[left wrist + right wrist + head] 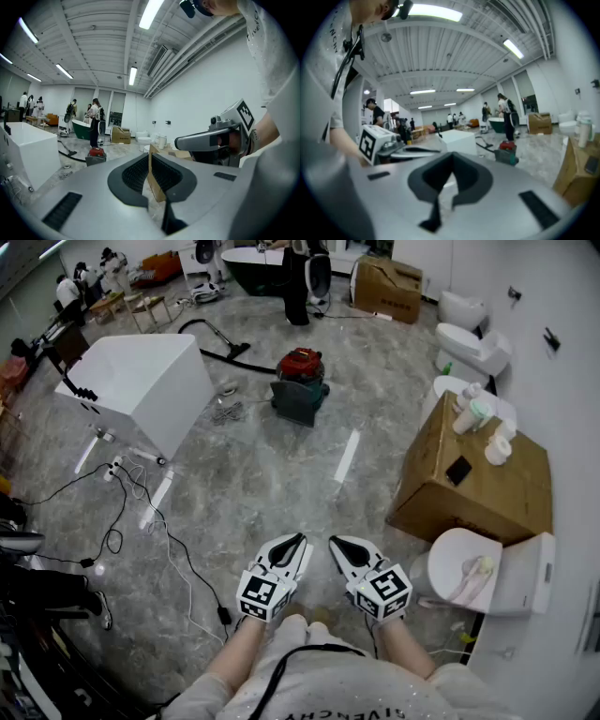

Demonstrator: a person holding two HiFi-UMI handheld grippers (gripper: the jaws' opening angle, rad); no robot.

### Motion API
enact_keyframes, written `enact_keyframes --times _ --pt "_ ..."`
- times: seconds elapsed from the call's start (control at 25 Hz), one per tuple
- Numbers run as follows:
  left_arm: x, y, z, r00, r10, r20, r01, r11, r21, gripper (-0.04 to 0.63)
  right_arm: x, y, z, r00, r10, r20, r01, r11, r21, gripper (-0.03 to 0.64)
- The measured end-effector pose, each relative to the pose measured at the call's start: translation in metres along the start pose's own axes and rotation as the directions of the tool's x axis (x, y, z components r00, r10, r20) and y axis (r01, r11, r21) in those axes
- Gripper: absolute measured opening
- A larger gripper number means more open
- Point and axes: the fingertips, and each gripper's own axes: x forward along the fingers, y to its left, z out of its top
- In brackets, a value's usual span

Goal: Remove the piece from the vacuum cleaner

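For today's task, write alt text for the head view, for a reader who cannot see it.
A person holds two closed, empty grippers, the left gripper and right gripper, low before them, aimed across a grey floor at a red-topped vacuum cleaner standing far ahead. A large white box is at left, a cardboard box at right.

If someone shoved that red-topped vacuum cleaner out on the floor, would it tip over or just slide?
Probably slide or roll rather than tip: the vacuum cleaner looks squat and broad-based, and the floor looks smooth and polished. It seems bulky, so likely fairly heavy to lift. The black hose lying near it looks floppy and might drag or snag.
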Motion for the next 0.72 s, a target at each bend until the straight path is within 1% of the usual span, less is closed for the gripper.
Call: enact_keyframes --times 0.12,0.28,0.52,0.72 --pt "0.006 0.001 0.011 0.999 0.002 0.037 -0.002 1.000 0.000 0.041 0.001 -0.002 0.004 1.000 0.022 0.009 -0.021 0.999 -0.038 0.014" --pt "0.006 0.004 0.013 0.999 0.020 0.044 -0.019 1.000 -0.018 0.041 0.003 -0.003 0.007 1.000 0.028 0.003 -0.028 0.997 -0.072 0.014" --pt "-0.002 -0.001 0.002 0.998 0.056 0.031 -0.053 0.995 -0.082 0.041 -0.005 -0.003 0.002 0.999 0.046 0.006 -0.046 0.997 -0.069 0.014" --pt "-0.004 -0.011 0.003 0.997 0.067 0.046 -0.062 0.993 -0.095 0.041 -0.014 -0.001 0.003 0.998 0.060 0.022 -0.058 0.996 -0.070 0.014"
